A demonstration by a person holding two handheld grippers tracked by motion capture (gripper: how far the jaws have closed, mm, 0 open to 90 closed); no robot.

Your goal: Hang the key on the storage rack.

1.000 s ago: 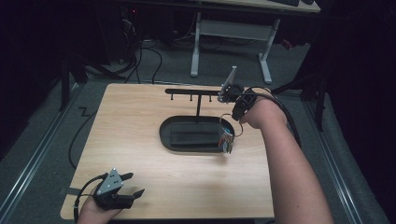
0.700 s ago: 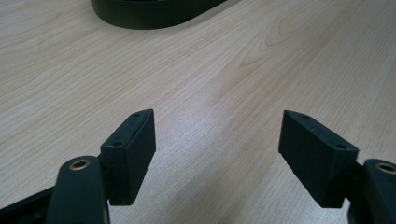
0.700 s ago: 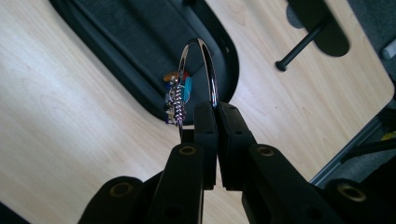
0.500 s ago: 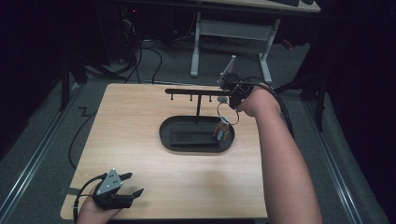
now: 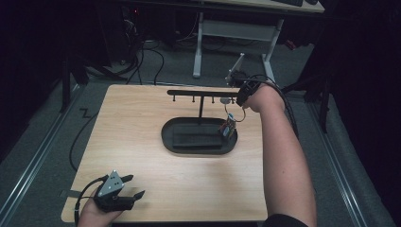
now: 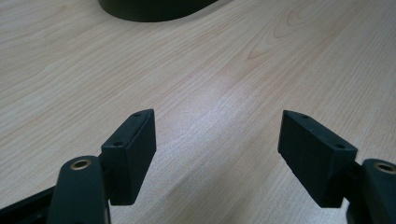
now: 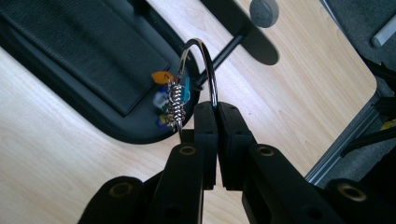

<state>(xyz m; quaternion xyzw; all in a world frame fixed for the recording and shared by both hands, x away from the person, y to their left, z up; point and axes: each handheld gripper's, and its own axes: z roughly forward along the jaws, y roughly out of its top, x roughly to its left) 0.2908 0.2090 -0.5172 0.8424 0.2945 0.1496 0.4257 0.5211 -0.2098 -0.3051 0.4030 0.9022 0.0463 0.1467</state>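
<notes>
A metal key ring (image 7: 208,65) strung with several small coloured tags (image 7: 171,100) hangs from my right gripper (image 7: 217,108), which is shut on the ring's wire. In the high view the right gripper (image 5: 239,97) is at the right end of a black T-shaped hook rack (image 5: 201,93), and the tags (image 5: 229,126) dangle over the right end of the black oval tray (image 5: 166,138). My left gripper (image 5: 134,195) rests at the table's near left corner. It is open, with bare wood between its jaws (image 6: 217,140).
The rack's post stands in the tray (image 7: 133,133), with a flat dark pad (image 7: 88,51) on the tray floor. A grey round disc (image 7: 264,11) shows near the rack. The table's right edge lies close to my right hand. Cables and a desk frame (image 5: 231,33) lie beyond the table.
My right gripper has lifted the key ring, so the tags have risen from the tray's right end toward the rack's bar. The left gripper has stayed put.
</notes>
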